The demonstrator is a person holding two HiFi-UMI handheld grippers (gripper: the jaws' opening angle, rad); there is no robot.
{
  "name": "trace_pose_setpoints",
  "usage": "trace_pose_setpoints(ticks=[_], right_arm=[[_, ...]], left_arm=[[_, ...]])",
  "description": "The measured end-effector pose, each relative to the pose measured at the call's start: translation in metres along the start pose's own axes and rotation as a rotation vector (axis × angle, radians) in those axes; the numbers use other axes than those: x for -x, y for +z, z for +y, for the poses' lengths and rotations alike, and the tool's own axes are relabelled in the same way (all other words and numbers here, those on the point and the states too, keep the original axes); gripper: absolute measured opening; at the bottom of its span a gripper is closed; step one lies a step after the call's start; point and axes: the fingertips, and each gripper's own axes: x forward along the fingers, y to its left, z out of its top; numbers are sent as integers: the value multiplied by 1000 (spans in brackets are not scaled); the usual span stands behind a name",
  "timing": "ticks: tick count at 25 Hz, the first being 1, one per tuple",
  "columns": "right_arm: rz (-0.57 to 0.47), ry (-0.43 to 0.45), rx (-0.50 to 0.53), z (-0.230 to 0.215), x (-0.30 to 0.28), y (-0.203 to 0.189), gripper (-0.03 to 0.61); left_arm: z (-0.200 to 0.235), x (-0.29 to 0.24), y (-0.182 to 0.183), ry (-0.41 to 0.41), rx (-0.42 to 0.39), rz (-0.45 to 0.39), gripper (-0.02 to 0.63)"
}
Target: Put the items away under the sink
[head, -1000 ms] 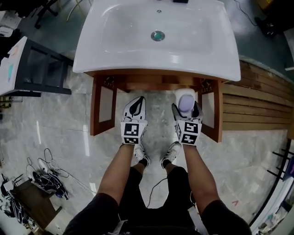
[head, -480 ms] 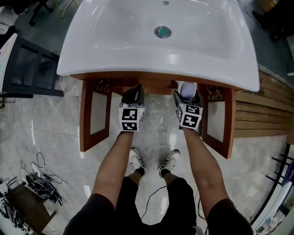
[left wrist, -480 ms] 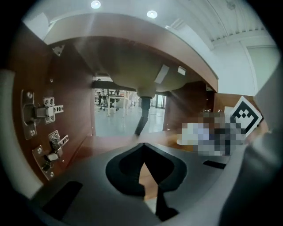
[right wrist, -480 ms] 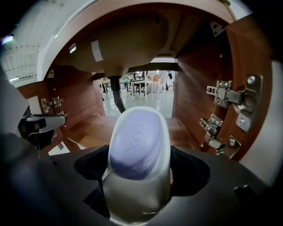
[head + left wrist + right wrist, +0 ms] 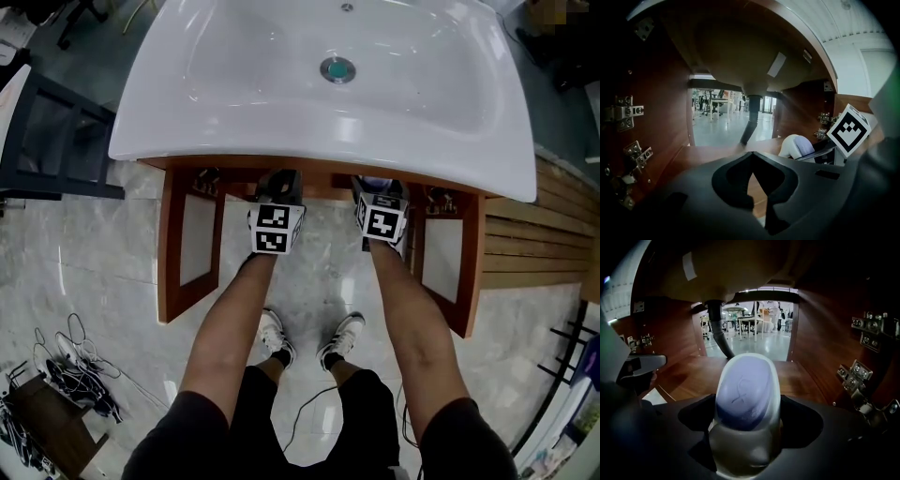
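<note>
The right gripper (image 5: 747, 434) clamps the white-and-lavender container (image 5: 747, 390) between its jaws. It holds the container under the sink (image 5: 281, 112), over the front edge of the cabinet floor (image 5: 797, 376), toward its right side. The left gripper (image 5: 751, 161) is clenched and empty.

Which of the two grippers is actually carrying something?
The right gripper: its fingers clamp a white-and-lilac bottle. The left gripper has its fingers closed on nothing.
</note>
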Motion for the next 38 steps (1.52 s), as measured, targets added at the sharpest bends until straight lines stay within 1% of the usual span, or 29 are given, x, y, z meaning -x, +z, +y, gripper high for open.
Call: trace_pose_setpoints(ticks=[4, 12, 16, 21, 23, 26, 29, 31, 33, 36, 37, 38], right_arm=[[13, 3, -40, -2, -9, 6, 448], [-4, -3, -56, -5, -15, 14, 449], [-61, 5, -51, -2, -10, 18, 449], [-144, 36, 2, 12, 13, 34, 451], [-170, 38, 7, 16, 29, 37, 449], [-195, 29, 6, 21, 63, 35, 449], [-202, 32, 14, 31, 106, 32, 449], [-203, 53, 15, 42, 140, 29, 449], [-193, 74, 2, 52, 180, 24, 448], [-181, 100, -19, 65, 243, 20, 445], [-186, 103, -24, 69, 261, 23, 423], [-192, 105, -31, 72, 277, 28, 382]], left_arm=[[3, -11, 1, 4, 30, 17, -2], [2, -16, 2, -5, 23, 24, -2], [0, -15, 0, -16, 32, 29, -2], [-4, -4, 3, -19, 45, 29, -2], [-6, 6, 7, -17, 57, 26, -2], [-12, 34, 15, 0, 103, 21, -2], [-23, 72, 22, 11, 163, 22, -2], [-29, 101, 28, 24, 208, 25, -2], [-37, 135, 35, 35, 234, 36, -2], [-52, 182, 56, 27, 219, 53, -2], [-54, 193, 67, 21, 204, 49, -2], [-55, 204, 79, 17, 186, 44, -2]])
